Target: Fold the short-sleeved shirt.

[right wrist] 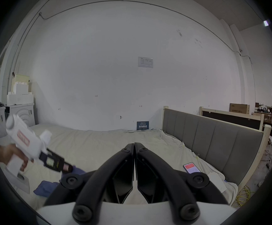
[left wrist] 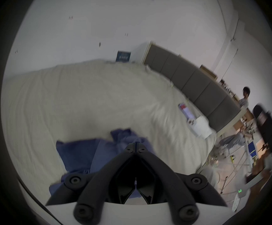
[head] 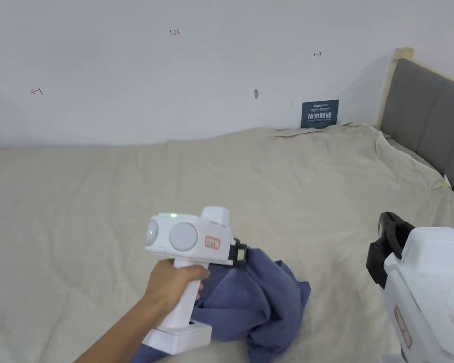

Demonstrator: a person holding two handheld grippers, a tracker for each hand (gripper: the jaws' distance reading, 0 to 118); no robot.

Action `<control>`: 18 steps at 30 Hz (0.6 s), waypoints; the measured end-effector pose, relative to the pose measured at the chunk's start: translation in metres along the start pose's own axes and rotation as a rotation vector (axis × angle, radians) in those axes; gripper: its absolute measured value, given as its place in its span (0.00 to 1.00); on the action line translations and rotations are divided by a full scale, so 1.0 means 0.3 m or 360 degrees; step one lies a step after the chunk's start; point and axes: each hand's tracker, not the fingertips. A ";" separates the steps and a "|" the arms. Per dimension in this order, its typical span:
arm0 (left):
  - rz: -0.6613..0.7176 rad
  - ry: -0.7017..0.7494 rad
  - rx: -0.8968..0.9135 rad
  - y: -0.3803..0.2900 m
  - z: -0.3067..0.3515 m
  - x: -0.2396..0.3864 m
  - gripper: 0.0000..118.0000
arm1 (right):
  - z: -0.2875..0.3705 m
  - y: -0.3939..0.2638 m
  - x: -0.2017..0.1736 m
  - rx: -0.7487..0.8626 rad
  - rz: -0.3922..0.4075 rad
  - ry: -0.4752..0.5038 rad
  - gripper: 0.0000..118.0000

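The left gripper (head: 242, 254) hides its fingers against the blue shirt (head: 261, 302) in the head view, so their grip there cannot be judged; the shirt's lower part is cut off by the bottom edge. The left gripper view is blurred around the shirt (left wrist: 81, 152) past the fingers (left wrist: 132, 147). The right gripper (head: 387, 246) is cropped at the frame's corner.

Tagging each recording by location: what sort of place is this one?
Probably a workshop or lab with a mock bedroom, not a home: a bed with a grey headboard stands by stacked cardboard boxes, with loose yellow cable on the bare floor.
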 end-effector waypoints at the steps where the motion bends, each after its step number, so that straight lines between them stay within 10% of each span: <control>1: -0.0002 0.0045 -0.0043 -0.034 -0.035 -0.011 0.00 | -0.001 -0.003 -0.001 -0.0006 -0.0002 0.0001 0.01; 18: -0.0016 0.0329 -0.0539 -0.343 -0.311 -0.083 0.08 | -0.020 -0.041 -0.027 -0.0069 0.0006 0.0050 0.01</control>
